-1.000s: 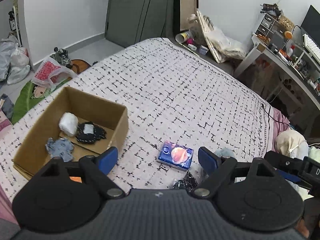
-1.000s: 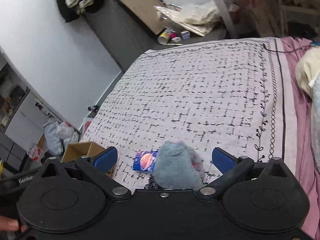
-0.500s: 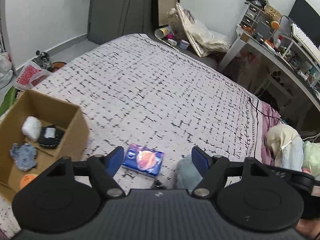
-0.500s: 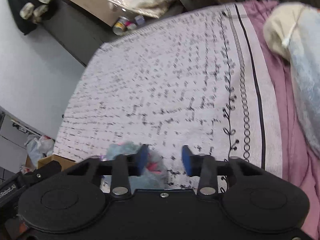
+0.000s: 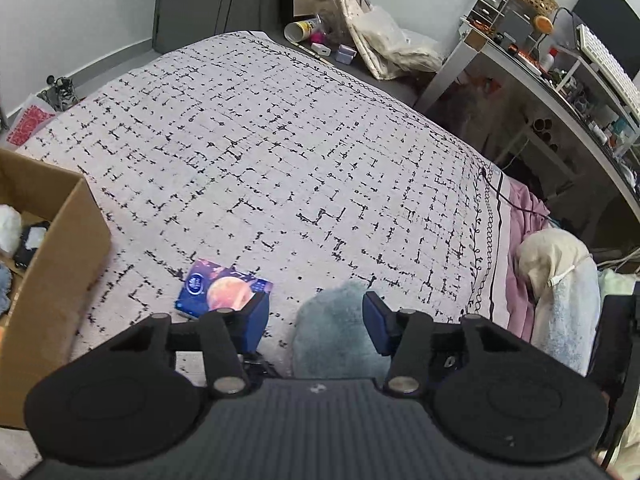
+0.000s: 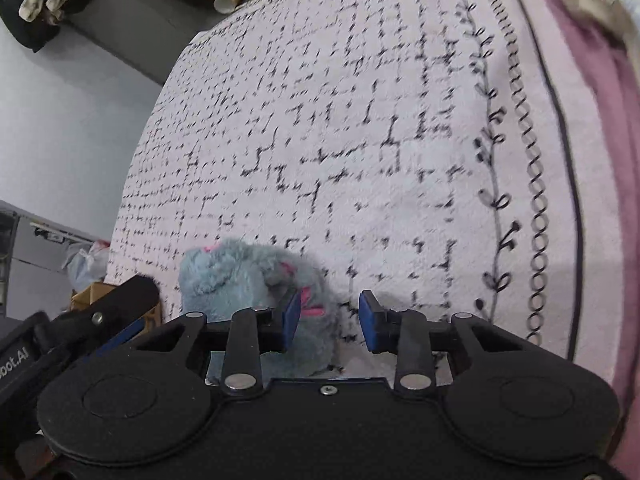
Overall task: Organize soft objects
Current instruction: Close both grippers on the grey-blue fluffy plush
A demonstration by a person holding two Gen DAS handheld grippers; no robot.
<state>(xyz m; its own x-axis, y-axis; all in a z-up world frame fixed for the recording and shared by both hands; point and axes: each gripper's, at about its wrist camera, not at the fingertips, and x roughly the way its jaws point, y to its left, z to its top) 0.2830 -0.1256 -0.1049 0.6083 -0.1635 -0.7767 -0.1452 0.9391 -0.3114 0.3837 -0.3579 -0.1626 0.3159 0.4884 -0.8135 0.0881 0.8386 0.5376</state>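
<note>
Two views showed the same grey-blue plush toy (image 5: 336,332) lying on the patterned bedspread (image 5: 304,152). From my left wrist, my left gripper (image 5: 316,318) pointed down at the bed, its blue pads partly apart and closing. The toy sat between them, close against the right pad, with a clear gap to the left pad, so I had no firm hold on it. A blue tissue packet (image 5: 218,294) with an orange moon print lay flat just beyond my left pad. At the left edge stood a cardboard box (image 5: 60,264) with a white bundle and dark cloth pieces inside. A cluttered desk (image 5: 560,80) ran along the right.

From my right wrist, my right gripper (image 6: 329,322) also pointed down at the bedspread (image 6: 360,140). Its pads stood partly apart, with only bedspread in the gap. The plush toy (image 6: 244,276), showing pink stitching, lay to the left, against the outer side of my left pad and not between the pads. I gripped nothing there. Part of the other gripper's black body showed at the lower left.
</note>
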